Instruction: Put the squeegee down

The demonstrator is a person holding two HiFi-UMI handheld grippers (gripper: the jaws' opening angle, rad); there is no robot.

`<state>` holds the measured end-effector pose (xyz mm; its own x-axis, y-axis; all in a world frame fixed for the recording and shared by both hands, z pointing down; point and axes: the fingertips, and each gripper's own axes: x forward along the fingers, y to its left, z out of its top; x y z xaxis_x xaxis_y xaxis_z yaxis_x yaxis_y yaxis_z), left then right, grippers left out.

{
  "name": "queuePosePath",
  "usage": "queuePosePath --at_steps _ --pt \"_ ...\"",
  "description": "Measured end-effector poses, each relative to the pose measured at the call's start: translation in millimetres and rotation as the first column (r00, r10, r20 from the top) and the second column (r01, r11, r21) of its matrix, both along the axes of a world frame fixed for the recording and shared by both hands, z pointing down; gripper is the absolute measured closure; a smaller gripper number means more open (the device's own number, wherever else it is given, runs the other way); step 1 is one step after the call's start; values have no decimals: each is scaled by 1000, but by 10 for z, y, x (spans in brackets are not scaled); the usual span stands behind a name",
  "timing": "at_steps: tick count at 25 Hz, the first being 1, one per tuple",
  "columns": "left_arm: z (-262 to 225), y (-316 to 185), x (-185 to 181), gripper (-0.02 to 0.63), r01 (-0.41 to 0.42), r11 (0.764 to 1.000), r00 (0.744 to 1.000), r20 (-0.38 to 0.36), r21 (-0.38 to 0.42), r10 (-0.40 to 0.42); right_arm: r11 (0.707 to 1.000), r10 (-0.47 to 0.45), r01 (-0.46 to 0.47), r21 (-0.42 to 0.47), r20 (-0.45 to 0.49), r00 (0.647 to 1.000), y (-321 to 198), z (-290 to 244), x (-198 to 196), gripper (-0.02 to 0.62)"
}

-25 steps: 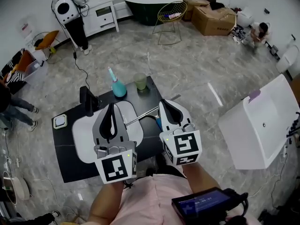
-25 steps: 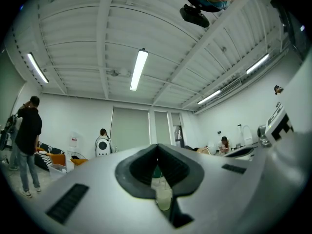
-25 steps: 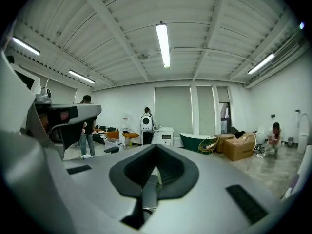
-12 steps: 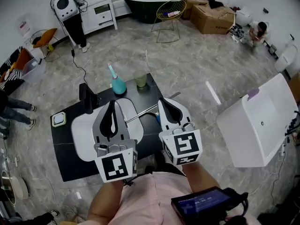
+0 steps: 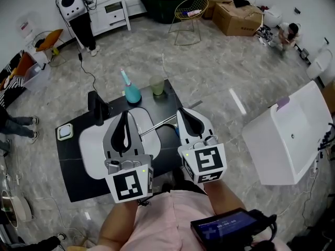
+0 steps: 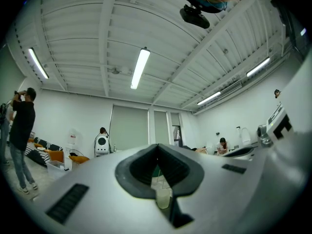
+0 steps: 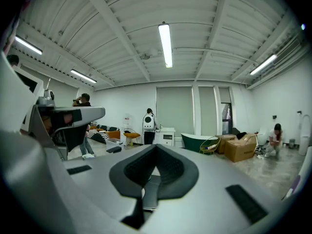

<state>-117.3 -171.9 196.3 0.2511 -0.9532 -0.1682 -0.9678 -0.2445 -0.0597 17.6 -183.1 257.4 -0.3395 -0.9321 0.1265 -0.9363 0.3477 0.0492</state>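
You held the left gripper (image 5: 124, 115) and right gripper (image 5: 186, 114) over the table (image 5: 78, 178) near its front edge, both pinched closed on nothing. The squeegee (image 5: 159, 125) lay between them, angled toward the right edge, seemingly already set down.

I'm looking down on a grey marbled floor (image 5: 220, 77) with a low black table (image 5: 78, 177) standing directly below me. Along the far wall I can see a white cabinet (image 5: 111, 10), a dark green bathtub (image 5: 157, 4), a gold wire chair (image 5: 187, 14) and some cardboard boxes (image 5: 242, 19). A big white basin unit (image 5: 285, 140) sits off to the right. Overhead is a white ribbed ceiling (image 7: 122, 38) with a lit strip lamp (image 7: 165, 45), and tall blinded windows (image 7: 174, 108) are set into the white wall (image 7: 122, 106).
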Motion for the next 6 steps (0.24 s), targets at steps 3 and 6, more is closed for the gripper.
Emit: queuePosePath --at_steps 3,6 --pt "-6 -32 -13 597 -4 1000 1000 13 3 4 1000 2 -2 -3 0 1000 -26 -16 -10 598" --pt "-22 -67 -17 597 -7 1000 1000 13 1 7 1000 5 -5 -5 1 1000 -59 -36 -12 598"
